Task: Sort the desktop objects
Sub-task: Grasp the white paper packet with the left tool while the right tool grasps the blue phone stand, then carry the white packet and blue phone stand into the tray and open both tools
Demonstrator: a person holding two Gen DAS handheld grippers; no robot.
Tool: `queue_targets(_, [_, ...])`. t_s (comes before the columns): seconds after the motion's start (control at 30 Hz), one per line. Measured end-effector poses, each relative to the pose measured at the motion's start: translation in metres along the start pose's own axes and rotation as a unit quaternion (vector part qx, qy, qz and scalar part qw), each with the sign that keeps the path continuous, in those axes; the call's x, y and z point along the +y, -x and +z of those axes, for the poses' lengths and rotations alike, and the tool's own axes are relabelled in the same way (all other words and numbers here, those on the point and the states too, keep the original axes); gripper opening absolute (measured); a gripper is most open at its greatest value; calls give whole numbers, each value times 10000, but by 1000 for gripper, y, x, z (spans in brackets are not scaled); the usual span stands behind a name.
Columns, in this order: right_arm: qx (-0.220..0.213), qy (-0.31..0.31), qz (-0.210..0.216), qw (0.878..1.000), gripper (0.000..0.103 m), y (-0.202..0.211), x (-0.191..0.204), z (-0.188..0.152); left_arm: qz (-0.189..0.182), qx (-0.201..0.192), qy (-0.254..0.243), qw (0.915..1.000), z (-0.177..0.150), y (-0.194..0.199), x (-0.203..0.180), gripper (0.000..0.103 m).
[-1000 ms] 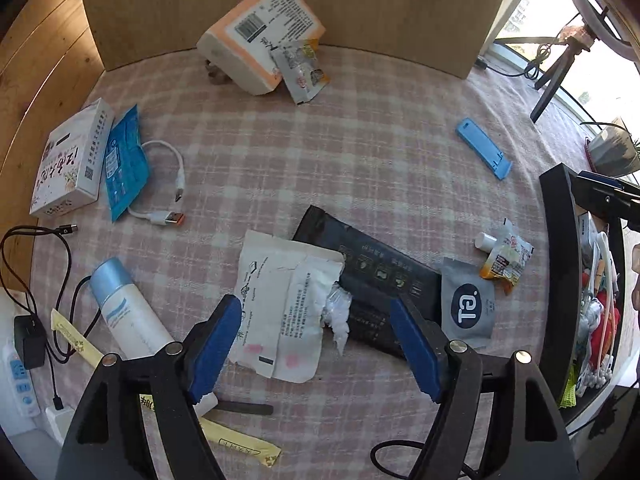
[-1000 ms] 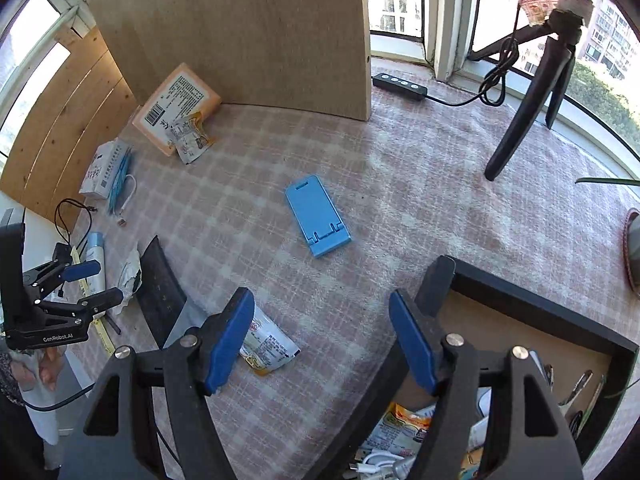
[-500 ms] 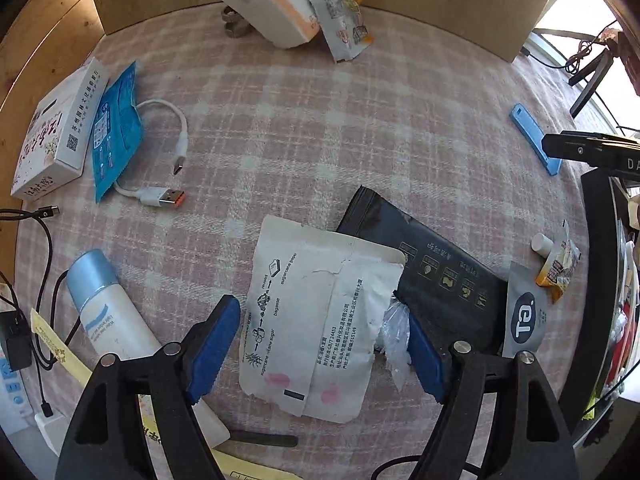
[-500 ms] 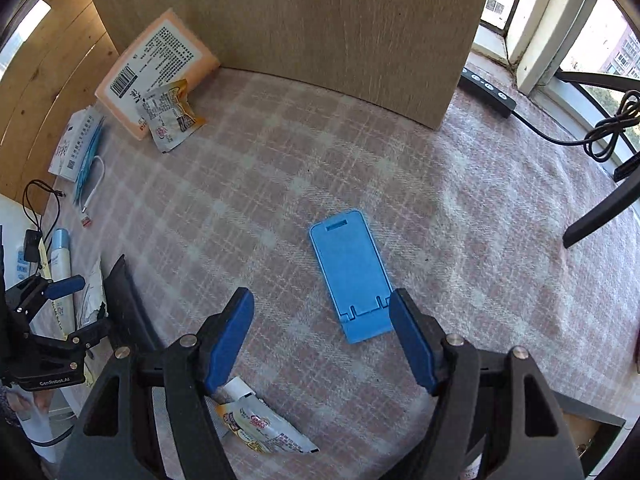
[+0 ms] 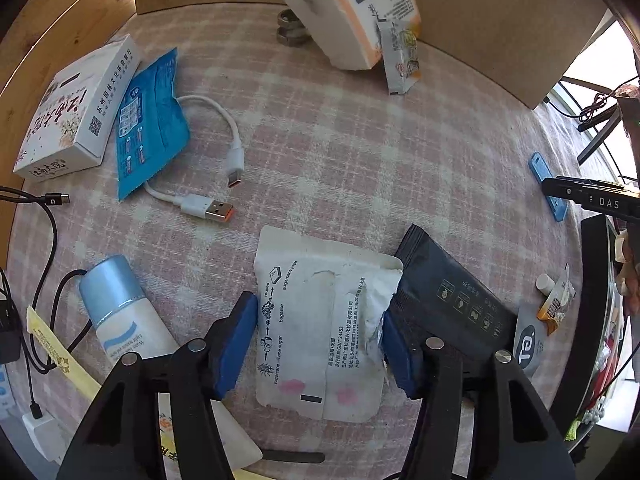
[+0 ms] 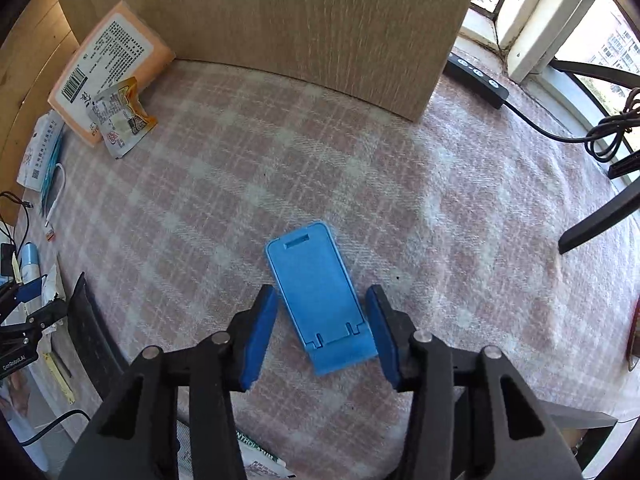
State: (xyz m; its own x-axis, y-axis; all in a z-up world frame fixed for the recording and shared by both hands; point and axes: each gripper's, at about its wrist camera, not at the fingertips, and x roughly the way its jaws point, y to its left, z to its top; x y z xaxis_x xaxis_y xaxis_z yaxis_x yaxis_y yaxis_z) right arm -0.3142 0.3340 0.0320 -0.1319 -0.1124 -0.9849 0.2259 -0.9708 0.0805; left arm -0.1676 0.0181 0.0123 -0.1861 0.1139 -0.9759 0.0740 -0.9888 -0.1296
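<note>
My left gripper [image 5: 318, 340] is open, its blue pads on either side of a torn white paper packet [image 5: 320, 320] lying flat on the pink plaid cloth. A black pouch [image 5: 452, 300] lies partly under the packet's right edge. My right gripper [image 6: 322, 330] is open, its pads straddling the near end of a blue phone stand [image 6: 316, 292] lying flat on the cloth. The stand also shows in the left wrist view [image 5: 546, 184], with the right gripper's black body over it.
A white USB cable [image 5: 208, 184], blue sachet [image 5: 150, 120], white box [image 5: 72, 112] and spray bottle [image 5: 120, 320] lie left. An orange-and-white pack [image 5: 352, 4] with a snack packet [image 5: 400, 60] leans on the wooden board [image 6: 280, 12]. A black tray [image 5: 596, 320] stands right.
Both grippers have moved forward and down. The left now brackets the white packet; the right swung left from the tray and now brackets the blue phone stand. Both jaws have narrowed.
</note>
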Motion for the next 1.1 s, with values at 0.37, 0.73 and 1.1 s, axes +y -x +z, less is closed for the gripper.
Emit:
queue_targets(0.37, [95, -369, 309, 9988, 20, 6, -25, -10, -30, -113, 183, 9998, -13, 6, 9, 50])
queue_targets(0.73, [168, 298, -358, 9988, 54, -3, 23, 13, -19, -190, 319, 9993, -27, 7, 17, 50])
queue_targets(1.1, [139, -31, -154, 9998, 35, 3, 8, 9, -55, -396, 349, 9986, -39, 20, 18, 50])
